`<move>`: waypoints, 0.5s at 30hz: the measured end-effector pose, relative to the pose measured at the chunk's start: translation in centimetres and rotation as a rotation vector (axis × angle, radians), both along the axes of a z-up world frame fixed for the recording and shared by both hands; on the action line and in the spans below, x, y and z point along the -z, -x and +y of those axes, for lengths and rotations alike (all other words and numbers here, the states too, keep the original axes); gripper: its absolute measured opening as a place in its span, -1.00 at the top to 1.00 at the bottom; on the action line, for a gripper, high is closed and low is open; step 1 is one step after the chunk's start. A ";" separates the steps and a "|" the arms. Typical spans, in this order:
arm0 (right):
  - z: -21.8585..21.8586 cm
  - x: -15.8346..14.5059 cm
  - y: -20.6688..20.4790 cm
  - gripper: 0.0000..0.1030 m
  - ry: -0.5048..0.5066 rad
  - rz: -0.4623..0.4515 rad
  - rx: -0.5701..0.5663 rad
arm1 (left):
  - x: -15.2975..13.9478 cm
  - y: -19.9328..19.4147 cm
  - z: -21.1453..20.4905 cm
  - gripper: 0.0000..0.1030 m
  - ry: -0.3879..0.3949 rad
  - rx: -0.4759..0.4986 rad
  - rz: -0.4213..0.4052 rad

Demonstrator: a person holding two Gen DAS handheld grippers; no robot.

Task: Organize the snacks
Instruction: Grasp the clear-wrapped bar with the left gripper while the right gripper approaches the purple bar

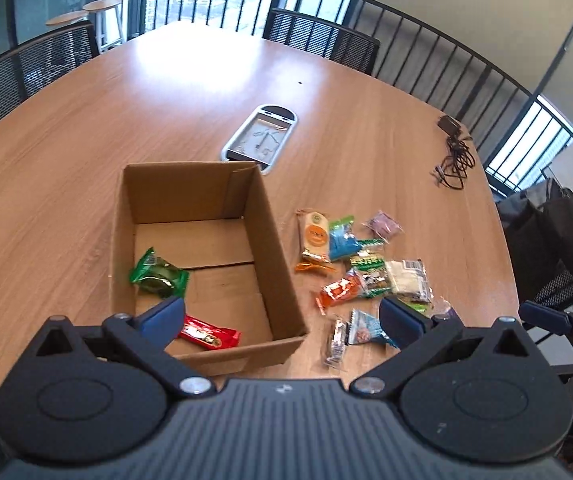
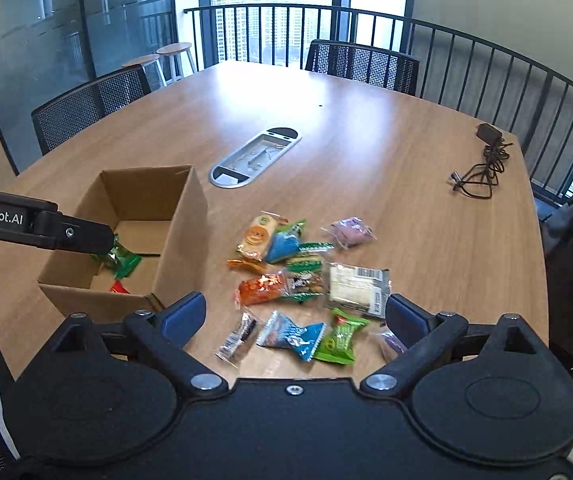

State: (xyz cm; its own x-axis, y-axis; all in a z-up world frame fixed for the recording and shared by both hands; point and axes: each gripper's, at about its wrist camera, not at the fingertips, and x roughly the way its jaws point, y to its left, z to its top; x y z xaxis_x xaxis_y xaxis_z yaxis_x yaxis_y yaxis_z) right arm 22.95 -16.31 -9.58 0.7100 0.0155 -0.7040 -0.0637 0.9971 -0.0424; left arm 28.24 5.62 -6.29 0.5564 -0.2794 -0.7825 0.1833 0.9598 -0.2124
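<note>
An open cardboard box [image 1: 270, 240] [image 2: 182, 232] stands on the wooden table. Inside lie a green snack packet [image 1: 158, 274] [image 2: 124, 260] and a red bar [image 1: 208, 334] [image 2: 118, 288]. A pile of several loose snack packets [image 1: 362, 268] [image 2: 302, 276] lies right of the box. My left gripper [image 1: 282, 318] is open and empty, above the box's near right corner. My right gripper [image 2: 294, 316] is open and empty, above the near packets, among them a blue one [image 2: 294, 336] and a light green one [image 2: 340, 338]. The left gripper's body [image 2: 46, 228] shows over the box in the right wrist view.
A grey cable hatch [image 1: 260, 138] [image 2: 254, 158] is set in the table beyond the box. A black charger with cable [image 1: 454, 152] [image 2: 486, 156] lies at the far right edge. Mesh chairs [image 1: 322, 38] [image 2: 362, 64] and a railing surround the table.
</note>
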 end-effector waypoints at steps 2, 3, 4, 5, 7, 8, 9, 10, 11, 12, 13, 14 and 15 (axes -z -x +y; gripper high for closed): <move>-0.6 0.0 0.3 -0.88 -0.006 0.005 0.009 | 0.0 0.2 -0.7 -0.99 -0.003 0.020 -0.001; -0.8 0.1 0.4 -0.88 -0.010 0.009 0.014 | -0.1 0.2 -1.0 -0.99 -0.001 0.031 -0.002; -1.0 0.1 0.4 -0.88 -0.013 0.011 0.018 | -0.1 0.4 -1.4 -0.99 0.001 0.044 -0.008; -1.3 0.1 0.6 -0.88 -0.015 0.013 0.023 | -0.2 0.5 -1.8 -0.99 0.002 0.059 -0.014; -1.8 0.2 0.7 -0.88 -0.018 0.016 0.035 | -0.3 0.6 -2.6 -0.99 0.001 0.093 -0.019; -2.0 0.2 0.8 -0.88 -0.018 0.017 0.040 | -0.3 0.7 -3.0 -0.98 -0.002 0.104 -0.020; -2.3 0.2 0.9 -0.87 -0.018 0.017 0.047 | -0.2 0.7 -3.3 -0.97 -0.004 0.113 -0.020; -2.5 0.2 1.0 -0.87 -0.019 0.019 0.054 | -0.2 0.7 -3.7 -0.95 0.000 0.127 -0.020; -2.8 0.2 1.1 -0.86 -0.020 0.019 0.060 | -0.2 0.7 -4.0 -0.95 0.004 0.139 -0.019; -3.1 0.3 1.2 -0.86 -0.019 0.019 0.067 | -0.2 0.8 -4.3 -0.94 0.004 0.148 -0.022; -3.4 0.3 1.2 -0.86 -0.017 0.019 0.075 | -0.2 0.8 -4.7 -0.91 0.002 0.159 -0.026; -3.6 0.4 1.3 -0.84 -0.016 0.021 0.083 | -0.1 0.8 -5.0 -0.86 0.001 0.171 -0.029; -3.9 0.4 1.4 -0.82 -0.015 0.023 0.091 | -0.1 0.8 -5.3 -0.84 0.002 0.183 -0.029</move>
State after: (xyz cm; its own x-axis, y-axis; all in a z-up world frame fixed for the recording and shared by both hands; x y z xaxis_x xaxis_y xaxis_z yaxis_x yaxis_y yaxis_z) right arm 21.55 -20.25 -9.98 0.6927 -0.0376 -0.7203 0.0265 0.9993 -0.0267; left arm 27.43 0.34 -6.18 0.5185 -0.3796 -0.7662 0.3611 0.9095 -0.2062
